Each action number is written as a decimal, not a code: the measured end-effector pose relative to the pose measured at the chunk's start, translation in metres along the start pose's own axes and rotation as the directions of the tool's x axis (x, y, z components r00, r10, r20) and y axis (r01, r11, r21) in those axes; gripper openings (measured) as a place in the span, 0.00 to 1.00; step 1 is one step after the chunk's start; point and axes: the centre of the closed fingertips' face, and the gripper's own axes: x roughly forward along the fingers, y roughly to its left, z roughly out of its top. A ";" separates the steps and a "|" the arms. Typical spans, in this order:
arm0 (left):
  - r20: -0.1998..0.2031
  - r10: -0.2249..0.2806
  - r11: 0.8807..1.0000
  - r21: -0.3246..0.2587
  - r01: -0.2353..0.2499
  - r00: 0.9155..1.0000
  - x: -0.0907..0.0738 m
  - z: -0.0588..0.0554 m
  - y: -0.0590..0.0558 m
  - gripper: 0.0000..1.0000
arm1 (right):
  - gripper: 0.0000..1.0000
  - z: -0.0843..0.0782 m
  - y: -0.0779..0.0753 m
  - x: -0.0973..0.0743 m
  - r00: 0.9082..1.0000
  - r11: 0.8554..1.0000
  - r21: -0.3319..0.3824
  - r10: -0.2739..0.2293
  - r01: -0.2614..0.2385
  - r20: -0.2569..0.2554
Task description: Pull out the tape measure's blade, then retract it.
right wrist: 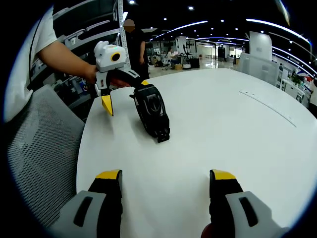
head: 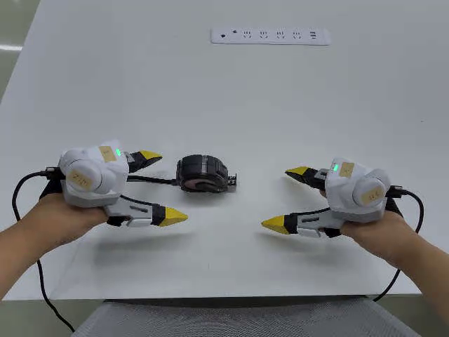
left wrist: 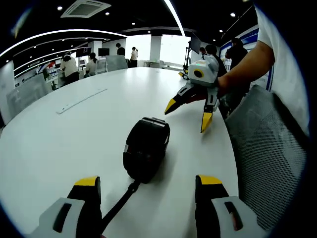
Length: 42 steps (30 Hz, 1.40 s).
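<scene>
A black tape measure (head: 203, 174) lies on the white table (head: 231, 91) between my two grippers, its blade end facing right and a black strap trailing to the left. My left gripper (head: 157, 186) is open just left of it, jaws pointing at the tape measure (left wrist: 146, 147) with a small gap. My right gripper (head: 286, 198) is open farther off to the right, aimed at the tape measure (right wrist: 152, 110). The blade is inside the case. The right gripper (left wrist: 188, 113) appears across the table in the left gripper view, and the left gripper (right wrist: 119, 94) in the right gripper view.
A white power strip (head: 271, 36) lies at the far side of the table. A mesh chair back (head: 245, 319) sits at the near edge. Cables run from both grippers off the front edge. People stand in the office behind.
</scene>
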 end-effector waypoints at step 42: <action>-0.064 -0.102 0.988 0.109 0.109 0.993 0.034 0.010 0.001 0.36 | 0.67 0.012 0.003 0.019 0.998 0.998 -0.017 0.057 -0.058 -0.008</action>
